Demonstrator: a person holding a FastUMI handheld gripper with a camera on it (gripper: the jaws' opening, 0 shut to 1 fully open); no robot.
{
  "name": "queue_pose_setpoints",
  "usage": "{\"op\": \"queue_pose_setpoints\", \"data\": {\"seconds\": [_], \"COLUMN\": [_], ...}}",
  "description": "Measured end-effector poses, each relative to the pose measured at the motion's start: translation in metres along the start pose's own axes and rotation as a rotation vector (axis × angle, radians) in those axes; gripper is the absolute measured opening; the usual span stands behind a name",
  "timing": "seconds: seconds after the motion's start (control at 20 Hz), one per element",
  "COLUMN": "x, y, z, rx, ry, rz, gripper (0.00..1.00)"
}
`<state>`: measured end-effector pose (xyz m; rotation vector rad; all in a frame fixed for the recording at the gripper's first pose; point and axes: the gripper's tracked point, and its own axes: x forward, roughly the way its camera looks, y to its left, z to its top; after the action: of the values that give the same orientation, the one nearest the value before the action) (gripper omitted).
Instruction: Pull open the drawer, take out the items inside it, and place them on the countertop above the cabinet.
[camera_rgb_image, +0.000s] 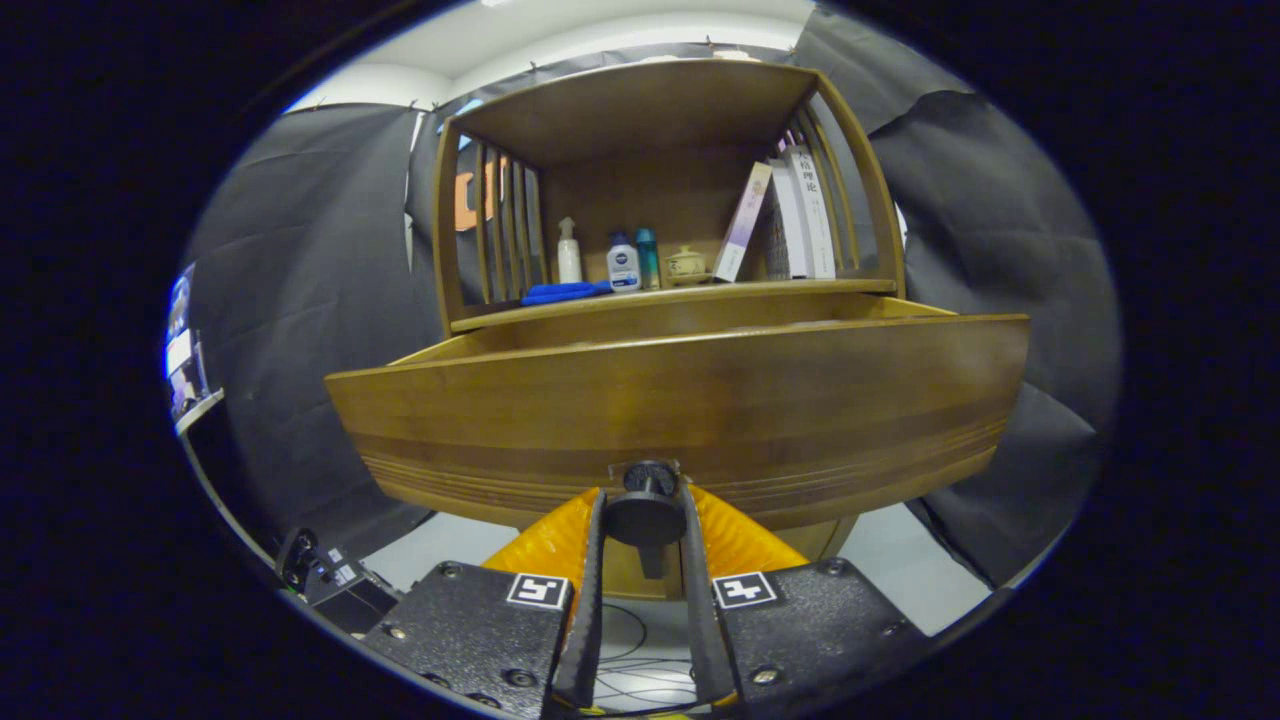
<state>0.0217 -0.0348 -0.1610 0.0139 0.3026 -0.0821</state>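
Wood drawer (680, 400) stands pulled out from the cabinet (660, 180), its dark knob (646, 510) clamped between both fingers of the gripper (645, 520), so the drawer's contents lie above and beyond the fingers, hidden behind its front.
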Motion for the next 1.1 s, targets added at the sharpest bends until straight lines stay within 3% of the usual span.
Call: {"op": "queue_pose_setpoints", "data": {"seconds": [0.65,0.8,1.1], "x": [-0.044,-0.045,-0.074], "y": [0.01,0.01,0.009], "z": [-0.023,-0.022,0.023], "rx": [-0.045,0.003,-0.073], "ry": [0.073,0.136,0.103], "rz": [0.051,0.065,0.079], "gripper": [0.39,0.4,0.46]}}
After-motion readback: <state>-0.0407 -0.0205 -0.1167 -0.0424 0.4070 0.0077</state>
